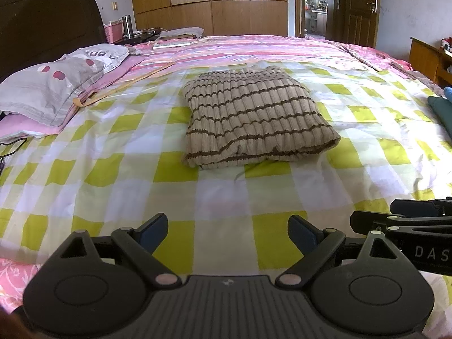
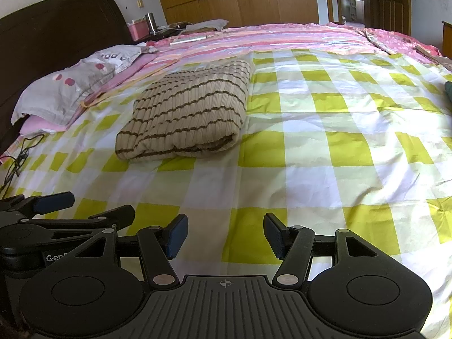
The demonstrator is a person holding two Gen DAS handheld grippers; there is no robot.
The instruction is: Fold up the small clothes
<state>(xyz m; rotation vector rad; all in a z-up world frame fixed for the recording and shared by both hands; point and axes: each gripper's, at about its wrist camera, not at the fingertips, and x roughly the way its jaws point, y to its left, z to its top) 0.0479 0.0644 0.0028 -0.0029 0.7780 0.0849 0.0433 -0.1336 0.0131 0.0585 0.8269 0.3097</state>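
Two black two-finger grippers with blue pads are in view, side by side over a bed, both angled down toward a green, white and pale yellow checked cotton sheet (image 1: 118, 152). The left gripper (image 1: 227, 233) has its jaws spread wide with nothing between them; only bare sheet shows in the gap. The right gripper (image 2: 226, 236) likewise stands with its jaws parted and empty, and neither touches any garment. In the left wrist view the right gripper appears at 3 o'clock of the left one, just beside it; in the right wrist view the left gripper sits at 9 o'clock.

The one garment of concern, a beige ribbed knit sweater with thin brown stripes (image 1: 257, 118), lies folded into a compact rectangular bundle on the checked sheet. From the left gripper it is at 12 o'clock, well apart from the fingertips; from the right gripper it is at about 11 o'clock, also well apart. Its rolled edge faces the grippers.

At 10 o'clock of the sweater lies a grey pillow with red oval marks (image 1: 53, 84), resting on a pink striped bedcover (image 1: 254, 48) against a dark wooden headboard (image 1: 48, 19). A teal cloth item (image 1: 440, 110) shows at 3 o'clock, cut off by the frame edge. Wooden wardrobe doors (image 1: 212, 2) stand at 12 o'clock beyond the bed.
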